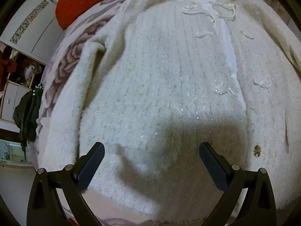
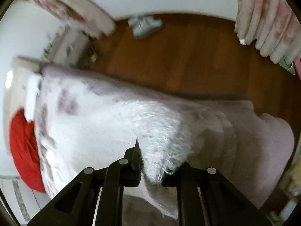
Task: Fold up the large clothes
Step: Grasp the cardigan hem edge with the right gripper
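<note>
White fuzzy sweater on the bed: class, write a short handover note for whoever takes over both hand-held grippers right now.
Left hand-held gripper: open, above the sweater's lower body, holding nothing.
Right hand-held gripper: shut on a fuzzy piece of the sweater, near the bed's edge.
Sweater lies spread flat on the floral bedspread, one sleeve out to the side.
Done: one grip. Left: every fold.
</note>
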The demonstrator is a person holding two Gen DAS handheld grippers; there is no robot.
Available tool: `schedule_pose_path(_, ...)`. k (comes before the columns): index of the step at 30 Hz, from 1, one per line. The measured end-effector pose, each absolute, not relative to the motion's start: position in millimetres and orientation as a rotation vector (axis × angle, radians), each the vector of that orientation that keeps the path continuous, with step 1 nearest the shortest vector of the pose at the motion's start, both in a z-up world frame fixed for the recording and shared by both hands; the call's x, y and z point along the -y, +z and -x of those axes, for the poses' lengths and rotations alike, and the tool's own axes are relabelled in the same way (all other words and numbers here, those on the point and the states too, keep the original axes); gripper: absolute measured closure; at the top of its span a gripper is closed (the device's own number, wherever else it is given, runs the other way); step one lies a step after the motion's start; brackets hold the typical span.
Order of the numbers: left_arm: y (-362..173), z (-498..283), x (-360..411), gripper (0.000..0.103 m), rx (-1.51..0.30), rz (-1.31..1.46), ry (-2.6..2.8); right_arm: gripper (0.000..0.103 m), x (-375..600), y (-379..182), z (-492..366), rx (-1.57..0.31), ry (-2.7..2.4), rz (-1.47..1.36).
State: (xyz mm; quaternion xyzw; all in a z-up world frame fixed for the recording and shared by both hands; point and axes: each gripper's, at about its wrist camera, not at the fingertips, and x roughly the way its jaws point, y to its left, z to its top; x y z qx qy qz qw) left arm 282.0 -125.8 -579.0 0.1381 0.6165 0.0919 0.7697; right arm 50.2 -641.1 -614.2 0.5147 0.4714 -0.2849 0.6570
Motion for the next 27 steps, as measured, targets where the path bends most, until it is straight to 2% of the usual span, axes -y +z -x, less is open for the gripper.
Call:
schedule_pose_path(2, -585, -284, 124, 0.000, -1.344, -0.296, 0.196, 0.061, 643, -642, -50, -1.169, -0.633, -1.214)
schedule_pose_path(5, -595, -287, 124, 0.000, -1.347, -0.295, 0.188, 0.045, 641, -661, -27, -1.109, -0.607, -1.334)
schedule_pose_path(10, -597, -286, 123, 0.000, -1.338, -0.292, 0.191, 0.039, 643, -678, -3, -0.997, -0.617, -1.455)
schedule_pose_path(11, -596, -286, 123, 0.000, -1.338, -0.292, 0.191, 0.040, 640, -673, -8, -0.978, -0.612, -1.441)
schedule_pose_path(12, -594, -286, 122, 0.000, -1.340, -0.288, 0.191, 0.045, 642, -668, -14, -0.967, -0.596, -1.417)
schedule_pose_path(13, -592, -286, 122, 0.000, -1.342, -0.281, 0.191, 0.086, 639, -664, -22, -0.969, -0.557, -1.402)
schedule_pose_path(14, -589, -287, 121, 0.000, -1.342, -0.269, 0.190, 0.089, 636, -657, -30, -0.967, -0.524, -1.395)
schedule_pose_path(17, -580, -290, 118, 0.000, -1.333, -0.254, 0.196, 0.090, 632, -620, -52, -0.940, -0.525, -1.297)
schedule_pose_path(21, -562, -299, 104, 0.000, -1.296, -0.241, 0.232, 0.090, 629, -544, -88, -0.857, -0.505, -1.194)
schedule_pose_path(27, -537, -314, 58, 0.000, -1.226, -0.202, 0.315, 0.090, 555, -426, -221, -0.881, -0.346, -0.835)
